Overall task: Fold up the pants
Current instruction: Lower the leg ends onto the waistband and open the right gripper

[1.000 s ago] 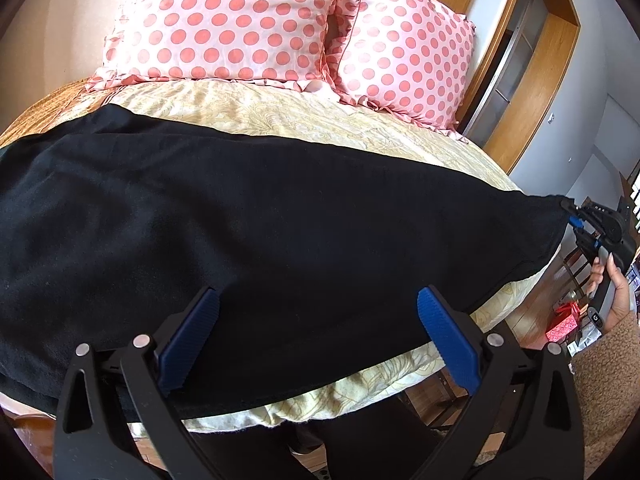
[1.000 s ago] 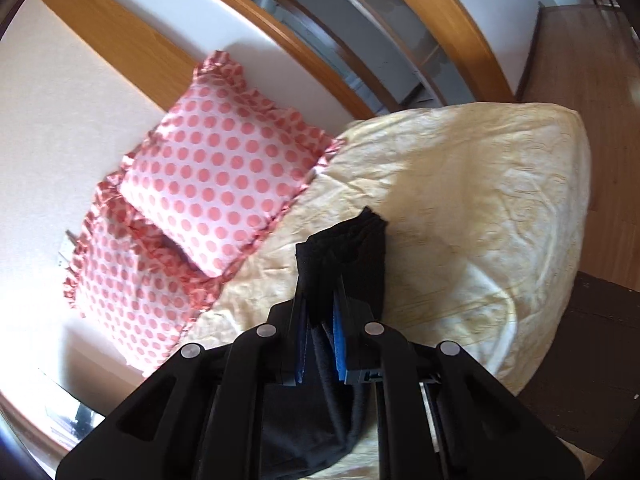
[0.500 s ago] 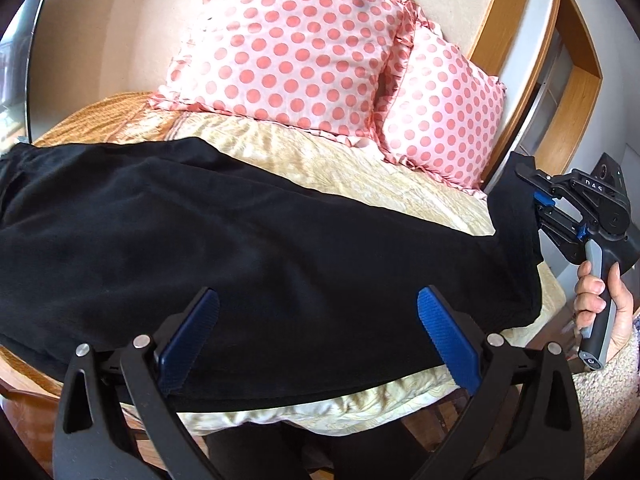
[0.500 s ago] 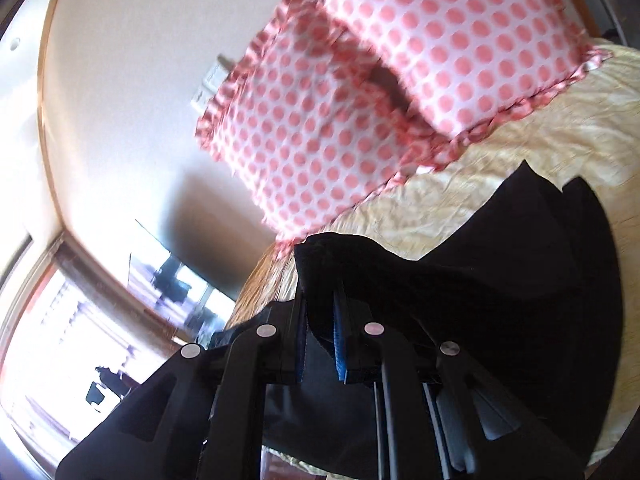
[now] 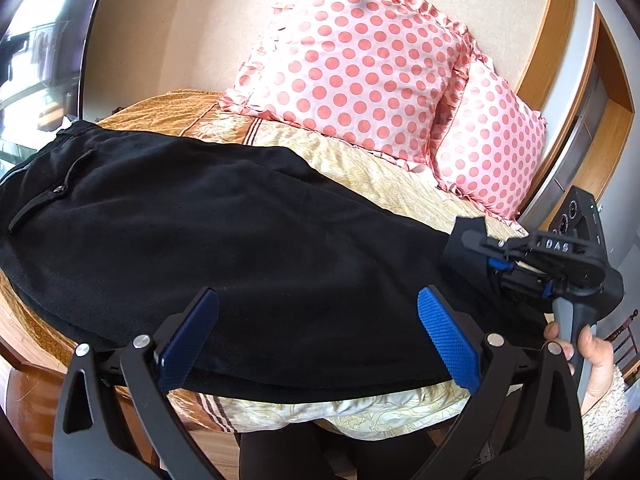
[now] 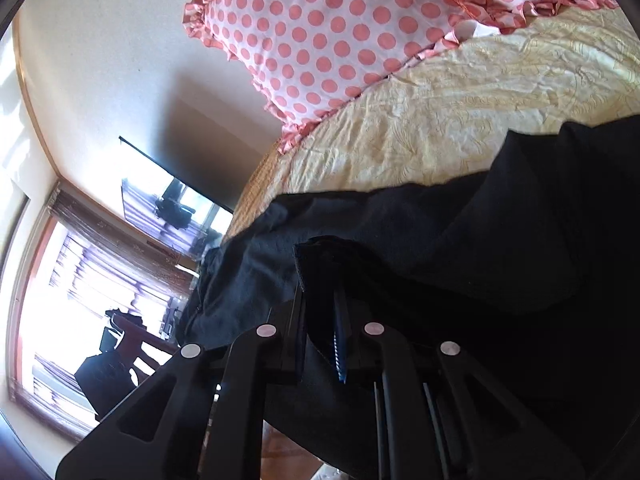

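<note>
The bed (image 5: 400, 184), under a pale yellow cover, takes up most of both views, and everything else is placed against it. The black pants (image 5: 224, 240) lie lengthwise across the near half of the bed, the waistband and a buttoned pocket toward its left end, the fabric mostly flat and reaching close to the near edge. Two pink polka-dot pillows (image 5: 360, 64) lean against the wall at the far side of the bed, well apart from the pants. At the right end of the bed the right gripper (image 5: 490, 258) is clamped on the hem end of the pants, lifted off the cover and turned inward toward the waistband; its own camera shows its fingers pressed together with a bunch of black cloth between them. The left gripper (image 5: 320, 336) hovers at the near edge of the bed over the middle of the pants, its blue-padded fingers (image 5: 448, 340) spread wide and holding nothing. Judging by this, the legs seem already laid one over the other, and the first lengthwise fold, hem to waistband, is just under way; carrying that end across, setting it down, smoothing and any further fold remain.
</note>
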